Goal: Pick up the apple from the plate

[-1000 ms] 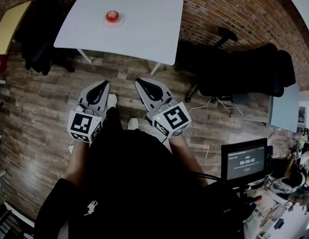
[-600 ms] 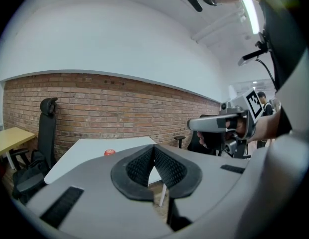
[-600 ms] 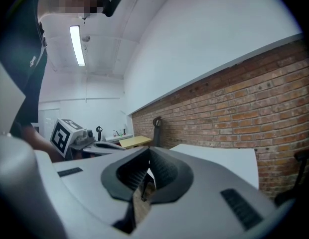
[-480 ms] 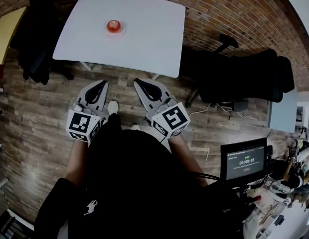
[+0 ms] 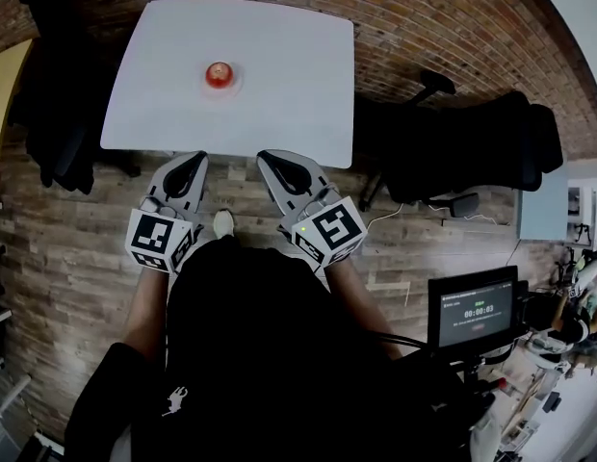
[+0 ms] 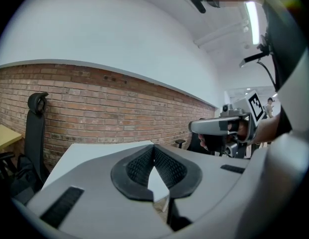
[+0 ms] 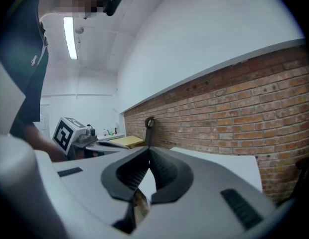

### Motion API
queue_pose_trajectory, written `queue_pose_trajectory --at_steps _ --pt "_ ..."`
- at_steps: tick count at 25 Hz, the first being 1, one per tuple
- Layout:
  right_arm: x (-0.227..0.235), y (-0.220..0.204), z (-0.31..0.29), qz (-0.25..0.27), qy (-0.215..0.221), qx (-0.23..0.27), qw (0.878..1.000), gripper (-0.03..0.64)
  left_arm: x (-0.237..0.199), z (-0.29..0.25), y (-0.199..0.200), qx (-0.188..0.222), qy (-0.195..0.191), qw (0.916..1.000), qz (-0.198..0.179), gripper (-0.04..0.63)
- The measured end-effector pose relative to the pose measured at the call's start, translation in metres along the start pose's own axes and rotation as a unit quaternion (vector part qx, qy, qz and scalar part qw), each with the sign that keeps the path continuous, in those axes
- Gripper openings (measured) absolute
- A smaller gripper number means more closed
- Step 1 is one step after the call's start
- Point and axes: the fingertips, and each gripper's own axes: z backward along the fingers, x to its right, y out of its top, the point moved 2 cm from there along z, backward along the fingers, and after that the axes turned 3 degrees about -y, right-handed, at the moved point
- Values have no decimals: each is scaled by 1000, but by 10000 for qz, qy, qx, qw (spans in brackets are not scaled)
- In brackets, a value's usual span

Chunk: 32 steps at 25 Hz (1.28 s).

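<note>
A red apple (image 5: 219, 73) sits on a small white plate (image 5: 234, 82) in the middle of a white table (image 5: 289, 85) in the head view. My left gripper (image 5: 195, 158) and right gripper (image 5: 269, 158) are held side by side just short of the table's near edge, both pointing toward it. Both are shut with nothing in them. In the left gripper view the shut jaws meet over the table top (image 6: 89, 151), and the right gripper (image 6: 222, 126) shows at the right. The apple is hidden in both gripper views.
A black office chair (image 5: 472, 142) stands right of the table and dark chairs (image 5: 58, 114) stand left of it. A yellow table (image 5: 8, 80) is at far left. A brick wall (image 6: 94, 108) runs behind the table. A monitor (image 5: 477, 311) is at my right.
Both grippers have moved forward over the wooden floor, side by side, up to the table's near edge. The table and apple now sit lower and closer in the head view.
</note>
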Motion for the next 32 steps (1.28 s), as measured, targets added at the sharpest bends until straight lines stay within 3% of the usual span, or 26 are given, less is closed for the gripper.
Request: queue_pose_trajectory --at_steps 8,17,21,32 --pt "9 2 -43 -81 -377 -144 9992 3 -54 -19 8 140 -176 9996 -196 6" --pt "14 14 -84 61 -563 -92 9984 3 -108 -19 4 171 -279 9995 8 6" --pt "18 12 -92 23 -586 -194 9981 3 -120 -17 -2 87 -270 9995 172 6" --pt "45 7 -116 -103 -431 -108 9990 3 -133 -34 -1 -106 -122 9999 -12 6"
